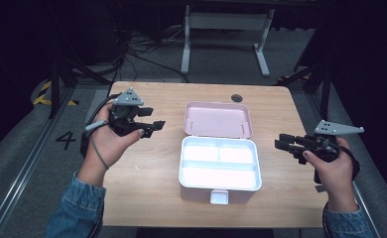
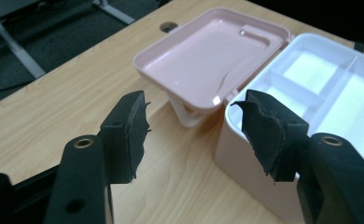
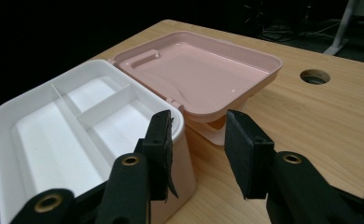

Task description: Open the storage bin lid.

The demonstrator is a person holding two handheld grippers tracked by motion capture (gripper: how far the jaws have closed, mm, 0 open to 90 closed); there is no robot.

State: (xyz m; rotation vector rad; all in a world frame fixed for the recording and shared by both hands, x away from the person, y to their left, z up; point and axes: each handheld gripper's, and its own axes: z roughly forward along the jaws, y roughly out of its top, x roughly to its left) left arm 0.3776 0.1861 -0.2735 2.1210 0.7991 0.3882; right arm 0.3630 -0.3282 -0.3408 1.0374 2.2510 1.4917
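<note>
Left gripper point(image 1: 149, 126) up over the left side of the table point(image 1: 147, 198), jaws spread wide, nothing between them, pointing right toward the lunch box point(image 1: 220, 168). Right gripper point(image 1: 285, 143) off the table's right edge, jaws parted a little less, also empty, aimed left at the same box. Neither touching it. Box sitting mid-table, open: white divided tray point(image 2: 320, 88) near, pink lid point(image 1: 218, 119) folded back flat on the far side, tray apparently empty, though glare washes out the inside. Latch tab point(image 1: 219, 197) hanging at the near wall. Round cable hole point(image 1: 236, 98) in the far tabletop. Beyond: grey floor, white desk frame point(image 1: 226, 34), tangled cables point(image 1: 137, 47), dark surroundings.
</note>
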